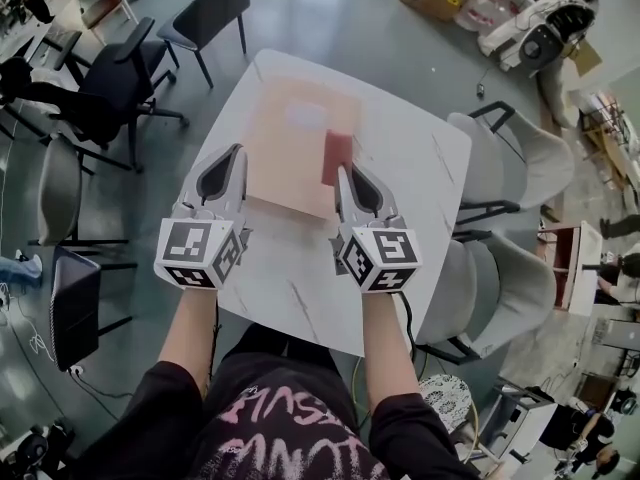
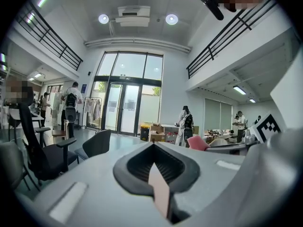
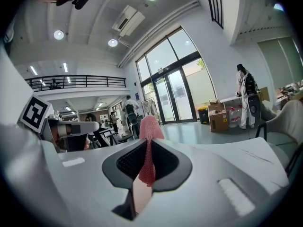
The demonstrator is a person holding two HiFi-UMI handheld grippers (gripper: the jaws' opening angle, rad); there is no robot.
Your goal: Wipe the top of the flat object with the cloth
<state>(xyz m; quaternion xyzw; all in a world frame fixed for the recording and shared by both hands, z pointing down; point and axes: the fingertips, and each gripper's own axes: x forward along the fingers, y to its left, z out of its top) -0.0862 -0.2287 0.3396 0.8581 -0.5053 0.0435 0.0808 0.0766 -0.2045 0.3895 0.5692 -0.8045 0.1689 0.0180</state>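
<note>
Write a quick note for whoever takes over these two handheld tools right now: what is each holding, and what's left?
The left tool is shut on the left edge of the flat board, which lies on the white table.
The right tool is shut on the pink cloth, over the board's right edge.
Done: both things gripped. How much is wiped cannot be told.
Left: sweep the cloth across the board's top.

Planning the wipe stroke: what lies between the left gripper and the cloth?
Only the bare top of the flat board. The head view shows nothing resting on it between the left gripper and the cloth.
</note>
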